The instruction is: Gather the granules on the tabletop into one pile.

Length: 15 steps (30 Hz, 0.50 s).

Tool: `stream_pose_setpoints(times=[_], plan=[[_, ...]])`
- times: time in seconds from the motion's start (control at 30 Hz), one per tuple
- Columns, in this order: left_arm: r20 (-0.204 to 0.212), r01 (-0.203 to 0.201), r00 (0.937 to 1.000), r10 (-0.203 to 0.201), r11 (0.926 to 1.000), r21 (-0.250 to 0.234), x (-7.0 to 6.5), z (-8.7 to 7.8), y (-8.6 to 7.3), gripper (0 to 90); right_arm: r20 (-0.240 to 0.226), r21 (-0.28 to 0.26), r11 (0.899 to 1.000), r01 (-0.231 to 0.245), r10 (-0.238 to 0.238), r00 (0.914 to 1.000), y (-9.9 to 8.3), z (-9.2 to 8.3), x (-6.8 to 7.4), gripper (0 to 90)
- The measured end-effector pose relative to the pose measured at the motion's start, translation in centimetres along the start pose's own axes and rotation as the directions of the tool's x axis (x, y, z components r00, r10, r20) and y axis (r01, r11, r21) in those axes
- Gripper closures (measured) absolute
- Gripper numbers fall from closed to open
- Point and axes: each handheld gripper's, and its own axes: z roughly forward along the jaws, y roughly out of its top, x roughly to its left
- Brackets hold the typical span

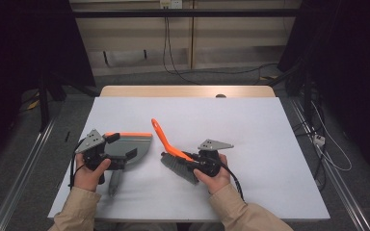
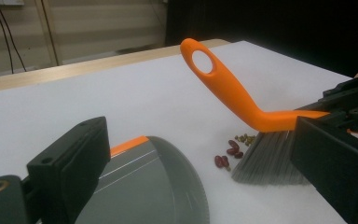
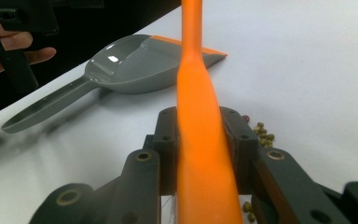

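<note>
The brush (image 1: 173, 154), with its orange handle and grey bristles, sits near the middle of the white table (image 1: 270, 144), bristles down and handle slanting up and away from you. Your right gripper (image 1: 203, 163) is clamped on that handle: in the right gripper view the 2 jaws press against both sides of the orange bar (image 3: 200, 154). Just beside the bristles, in the left gripper view, lies a small scatter of dark red beans (image 2: 227, 154) and smaller greenish ones (image 2: 245, 138) on the table. To the left of them rests the grey dustpan (image 1: 127, 149) with an orange lip, its pan toward the brush and its long handle (image 3: 46, 108) pointing back toward your side. Your left gripper (image 1: 120, 147) is at the dustpan, its jaws spread wide on either side of the pan's rim in the left gripper view, closed on nothing. Your 2 hands are near each other at the table's near edge.
</note>
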Motion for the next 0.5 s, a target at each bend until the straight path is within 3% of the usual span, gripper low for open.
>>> stream_pose_setpoints(times=[0.5], plan=[[0.0, -0.002, 1.0, 0.002, 1.0, 0.008, -0.03, 0.12, -0.09, 5.1, -0.001, -0.02, 0.999, -0.042, 0.042, 0.9991, 0.18, -0.29, -0.35, 70.8]])
